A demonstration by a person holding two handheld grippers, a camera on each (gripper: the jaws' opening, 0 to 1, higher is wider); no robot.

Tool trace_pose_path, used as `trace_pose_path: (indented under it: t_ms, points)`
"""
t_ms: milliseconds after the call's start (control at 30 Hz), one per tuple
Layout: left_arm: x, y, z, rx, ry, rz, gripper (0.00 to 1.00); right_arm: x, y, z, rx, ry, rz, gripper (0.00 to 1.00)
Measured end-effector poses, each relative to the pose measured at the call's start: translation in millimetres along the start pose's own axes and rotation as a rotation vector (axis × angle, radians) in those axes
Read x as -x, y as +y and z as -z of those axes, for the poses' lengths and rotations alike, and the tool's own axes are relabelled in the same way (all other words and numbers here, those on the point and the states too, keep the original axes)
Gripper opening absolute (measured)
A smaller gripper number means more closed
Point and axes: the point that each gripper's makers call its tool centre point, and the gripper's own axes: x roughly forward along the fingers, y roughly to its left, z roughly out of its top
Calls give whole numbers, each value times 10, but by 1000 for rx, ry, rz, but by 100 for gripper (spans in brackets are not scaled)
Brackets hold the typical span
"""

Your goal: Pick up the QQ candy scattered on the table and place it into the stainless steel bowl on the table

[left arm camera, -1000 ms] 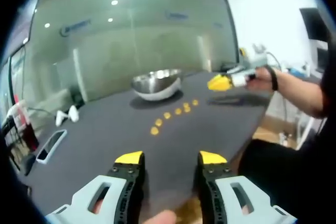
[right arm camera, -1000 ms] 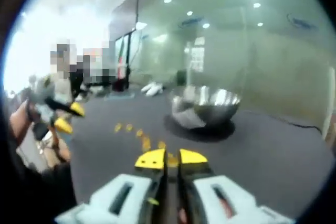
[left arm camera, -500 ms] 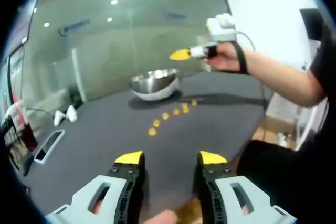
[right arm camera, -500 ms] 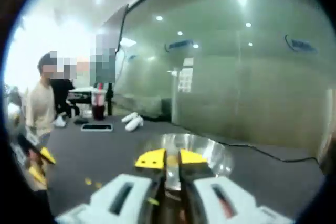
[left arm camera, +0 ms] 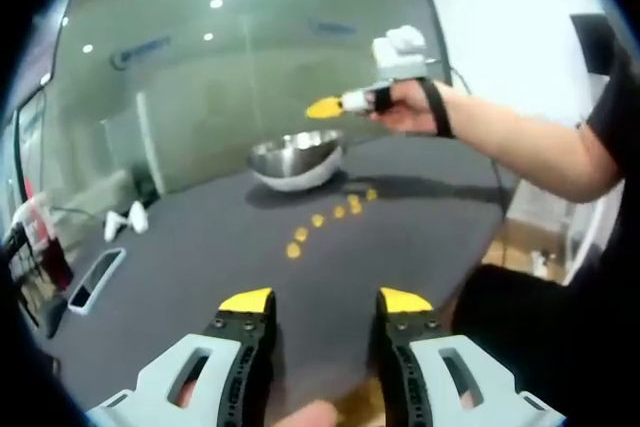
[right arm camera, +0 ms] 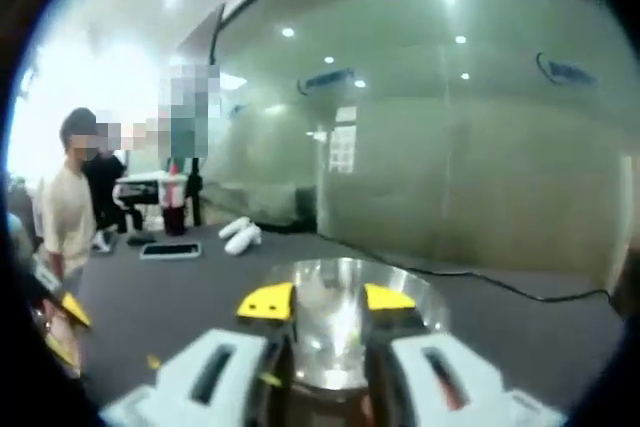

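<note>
The stainless steel bowl (left arm camera: 297,159) stands on the dark table (left arm camera: 200,247). A curved row of several yellow QQ candies (left arm camera: 318,219) lies in front of it. My left gripper (left arm camera: 325,302) is open and empty, low over the table's near edge. My right gripper (left arm camera: 325,107), held in a hand, hovers just above the bowl. In the right gripper view the bowl (right arm camera: 340,332) lies directly below my right gripper (right arm camera: 327,299), whose jaws stand apart with nothing between them. One candy (right arm camera: 153,360) shows on the table at lower left, close to my left gripper (right arm camera: 58,329).
A phone (left arm camera: 95,277) and two white objects (left arm camera: 125,219) lie at the table's left side. A drink cup (right arm camera: 172,209) stands at the far end, where people (right arm camera: 65,217) stand. A glass wall runs behind the table. The table's edge (left arm camera: 480,247) drops off at right.
My right gripper rose from the candy row to above the bowl with its jaws shut, then opened them over it. My left gripper has not moved.
</note>
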Motion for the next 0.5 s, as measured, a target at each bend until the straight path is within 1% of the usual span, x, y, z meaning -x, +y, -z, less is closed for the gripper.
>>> trace_pose_path:
  t_ms: [133, 300, 500]
  points:
    - [-17, -43, -9, -4, -2, 10, 41, 82, -20, -21, -2, -4, -1, 24]
    - [-44, -98, -26, -24, 3, 22, 42, 139, -38, -87, -24, -16, -3, 23]
    - [-33, -92, -61, -27, -4, 17, 42, 253, -2, -140, -16, -27, -17, 22]
